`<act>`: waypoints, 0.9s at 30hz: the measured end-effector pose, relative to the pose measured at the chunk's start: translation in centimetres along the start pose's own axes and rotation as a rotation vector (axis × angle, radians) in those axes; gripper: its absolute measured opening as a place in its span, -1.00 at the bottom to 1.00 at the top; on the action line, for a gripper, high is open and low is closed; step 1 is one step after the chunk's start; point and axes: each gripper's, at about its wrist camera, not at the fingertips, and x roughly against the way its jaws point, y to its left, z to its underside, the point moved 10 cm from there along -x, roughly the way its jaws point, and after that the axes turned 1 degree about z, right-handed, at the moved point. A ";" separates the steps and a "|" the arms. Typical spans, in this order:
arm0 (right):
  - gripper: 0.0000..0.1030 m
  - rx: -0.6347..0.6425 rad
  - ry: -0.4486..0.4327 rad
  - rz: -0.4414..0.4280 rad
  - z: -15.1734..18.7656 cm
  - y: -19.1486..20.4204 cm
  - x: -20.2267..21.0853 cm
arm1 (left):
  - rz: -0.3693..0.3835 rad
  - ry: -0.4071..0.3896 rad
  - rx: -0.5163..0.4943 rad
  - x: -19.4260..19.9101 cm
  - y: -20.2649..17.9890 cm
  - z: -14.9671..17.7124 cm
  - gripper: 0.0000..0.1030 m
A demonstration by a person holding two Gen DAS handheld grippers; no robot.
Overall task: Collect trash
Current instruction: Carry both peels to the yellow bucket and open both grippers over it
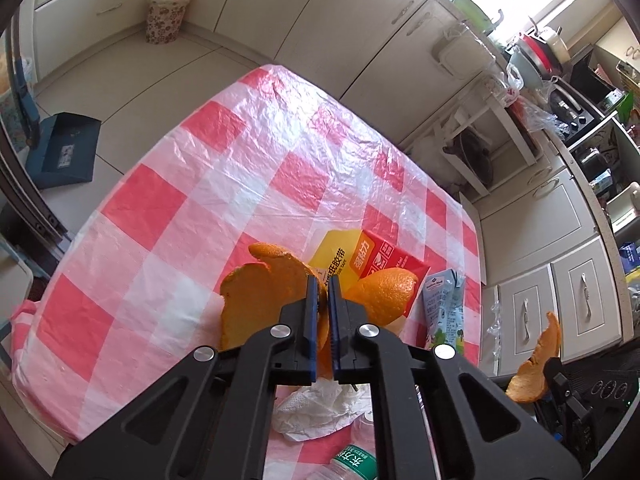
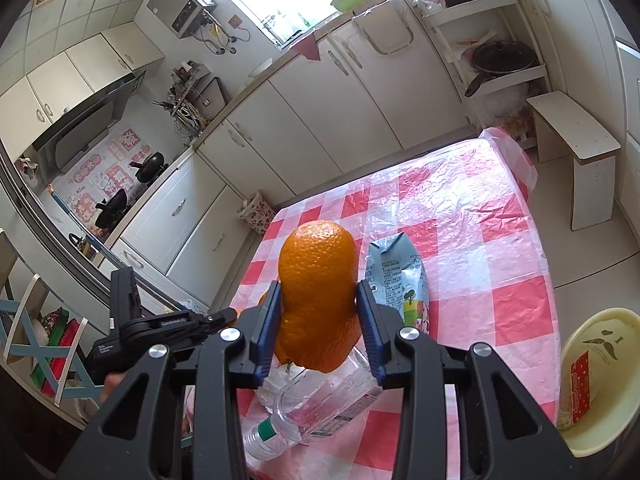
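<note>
1. My left gripper (image 1: 325,304) was clenched on a piece of orange peel (image 1: 260,300), low centre of the left-wrist view; the thin rind stood edge-on between the nearly meeting blue pads, a pinch suited to so flat a scrap.
2. My right gripper (image 2: 318,316) grasped a second orange peel (image 2: 318,280), centre of the right-wrist view; its domed rind bulged up between pads set well apart, held by its flanks.
3. Both peels hung above the checked tablecloth (image 1: 200,168), presumably lifted clear for carrying to a bin.
4. A yellow-and-red card packet (image 1: 372,256) lay flat behind the left peel; its Chinese print included "强粘力".
5. A pale blue drink carton (image 2: 396,276) lay on its side just right of the right peel; its small print was illegible.
6. A clear plastic bottle (image 2: 320,404) with a green label lay below the right pads, beside crumpled tissue (image 1: 316,408).
7. A cream bowl (image 2: 600,380) at lower right bore a moustache motif.
8. A floral basket (image 1: 166,16) stood on the floor, upper left, possibly the bin.
</note>
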 end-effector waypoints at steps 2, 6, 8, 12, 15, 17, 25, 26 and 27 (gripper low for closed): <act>-0.27 0.002 0.003 0.001 0.0 0.1 -0.1 | 0.009 -0.005 0.005 0.3 0.2 -0.2 -0.90; -0.27 0.004 0.008 0.003 0.1 0.1 -0.4 | 0.002 0.032 -0.001 -0.3 0.4 0.1 -0.90; -0.27 0.005 0.009 0.003 0.1 0.2 -0.5 | 0.000 0.079 0.005 -1.3 0.5 0.9 -0.90; -0.27 0.004 0.010 0.004 0.1 0.2 -0.5 | -0.012 0.113 0.013 -2.4 0.6 1.7 -0.74; -0.26 0.002 0.009 0.003 0.1 0.2 -0.4 | -0.023 0.115 0.006 -2.6 0.3 2.0 -0.49; -0.26 -0.001 0.007 0.002 0.1 0.1 -0.3 | -0.021 0.113 0.002 -2.6 0.2 2.0 -0.40; -0.26 -0.005 0.006 -0.003 0.1 0.0 -0.4 | -0.048 0.116 -0.028 -3.2 0.0 2.2 -0.40; -0.26 -0.005 0.006 -0.003 0.1 0.0 -0.4 | -0.051 0.112 -0.034 -3.2 -0.1 2.2 -0.57; -0.26 -0.005 0.006 -0.004 0.1 0.0 -0.3 | -0.058 0.109 -0.047 -3.2 -0.2 2.2 -0.75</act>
